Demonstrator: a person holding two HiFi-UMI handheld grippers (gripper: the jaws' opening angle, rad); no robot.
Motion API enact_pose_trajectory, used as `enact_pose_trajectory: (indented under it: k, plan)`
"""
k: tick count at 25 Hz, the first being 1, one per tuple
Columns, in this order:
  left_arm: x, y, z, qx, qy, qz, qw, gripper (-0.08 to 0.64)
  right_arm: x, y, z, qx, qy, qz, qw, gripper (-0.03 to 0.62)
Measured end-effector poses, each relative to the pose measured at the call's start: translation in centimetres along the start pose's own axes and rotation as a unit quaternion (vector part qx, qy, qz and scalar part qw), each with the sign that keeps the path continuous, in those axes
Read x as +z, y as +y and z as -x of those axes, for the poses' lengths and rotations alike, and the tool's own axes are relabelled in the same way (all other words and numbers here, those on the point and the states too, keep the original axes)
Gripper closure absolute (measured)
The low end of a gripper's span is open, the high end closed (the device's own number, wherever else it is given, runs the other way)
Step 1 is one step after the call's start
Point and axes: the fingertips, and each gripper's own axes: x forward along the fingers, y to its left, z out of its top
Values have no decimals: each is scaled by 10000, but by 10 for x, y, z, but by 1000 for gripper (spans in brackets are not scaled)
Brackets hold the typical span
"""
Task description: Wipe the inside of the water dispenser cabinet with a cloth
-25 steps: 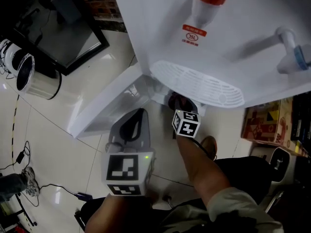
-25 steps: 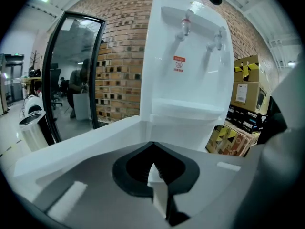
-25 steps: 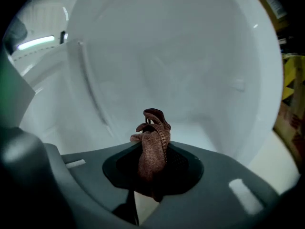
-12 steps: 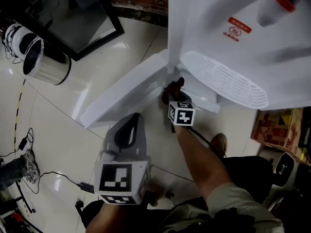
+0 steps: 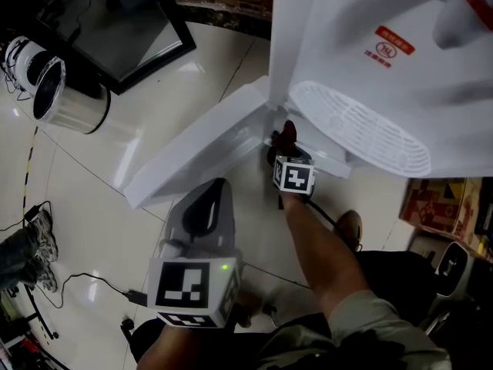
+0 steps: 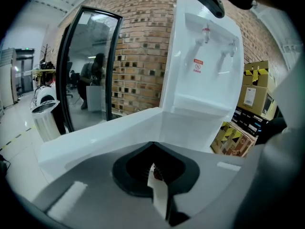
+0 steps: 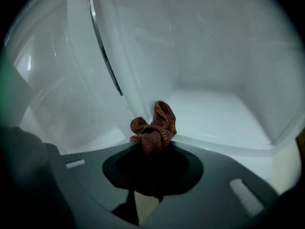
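The white water dispenser (image 5: 362, 45) stands at the upper right, its lower cabinet door (image 5: 196, 153) swung open to the left. My right gripper (image 5: 289, 156) is shut on a bunched brown-red cloth (image 5: 287, 136) at the cabinet's mouth, just under the drip tray (image 5: 362, 129). In the right gripper view the cloth (image 7: 155, 128) pokes out past the jaws against the cabinet's front lip, and the white cabinet floor (image 7: 214, 111) lies beyond. My left gripper (image 5: 214, 187) hovers over the floor, apart from the door, shut and empty. The left gripper view faces the dispenser (image 6: 205, 66).
A steel bin (image 5: 54, 91) and a black-framed glass panel (image 5: 131, 29) are at the upper left. Cardboard boxes (image 5: 443, 206) stand right of the dispenser. Cables (image 5: 54, 284) trail on the tiled floor at the lower left. A shoe (image 5: 350, 226) rests below the dispenser.
My right gripper has sunk with the cloth and tipped further down to the cabinet's opening. My left gripper has shifted slightly sideways, still shut.
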Motion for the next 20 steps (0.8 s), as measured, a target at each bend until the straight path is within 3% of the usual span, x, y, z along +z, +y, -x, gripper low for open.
enact_pose_trajectory:
  k: [20]
  plan:
    - [22, -68, -17, -435, -358, -588, 9967, 560, -40, -131, 70, -898, 457, -216, 9947, 486]
